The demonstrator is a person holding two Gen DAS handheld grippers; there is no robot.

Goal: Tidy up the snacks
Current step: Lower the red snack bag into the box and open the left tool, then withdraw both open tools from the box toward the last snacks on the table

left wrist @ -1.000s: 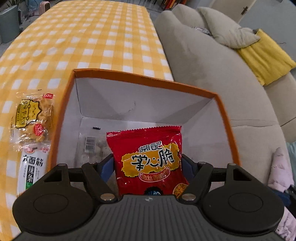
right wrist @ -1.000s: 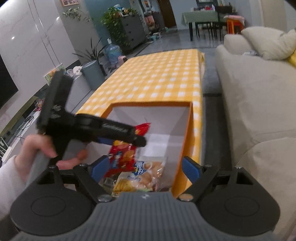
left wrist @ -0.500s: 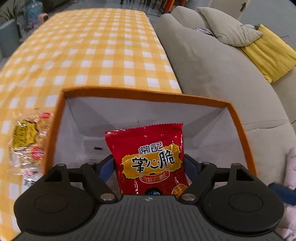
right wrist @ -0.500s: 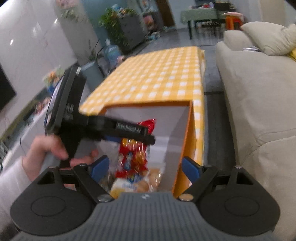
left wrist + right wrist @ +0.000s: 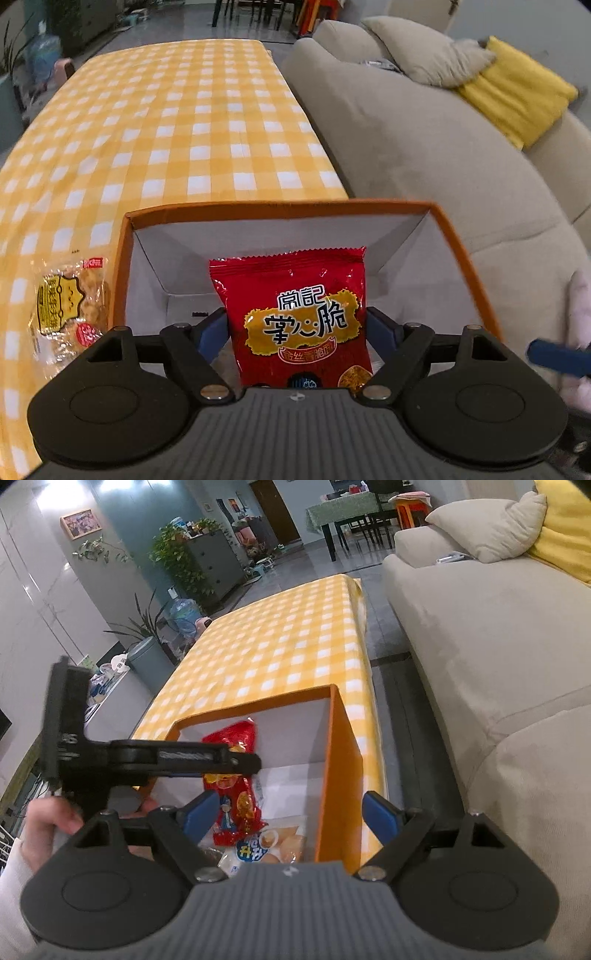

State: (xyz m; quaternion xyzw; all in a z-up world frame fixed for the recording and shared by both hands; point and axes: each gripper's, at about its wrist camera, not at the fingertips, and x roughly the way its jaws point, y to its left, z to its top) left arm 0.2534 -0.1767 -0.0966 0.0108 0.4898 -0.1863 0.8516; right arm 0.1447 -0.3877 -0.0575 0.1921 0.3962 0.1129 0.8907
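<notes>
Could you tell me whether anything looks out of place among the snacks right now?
One clear cracker packet lies on the checked tablecloth outside the orange box, left of its wall, while the red snack bag is over the box interior.

Dim, even indoor light is seen; glare is thrown on the glossy wall (image 5: 33,602) at 10 o'clock; edges are bent and softened by fisheye distortion.

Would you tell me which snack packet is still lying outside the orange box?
The clear packet of yellow-labelled biscuits, on the checked cloth left of the box; the red packet is inside.
</notes>
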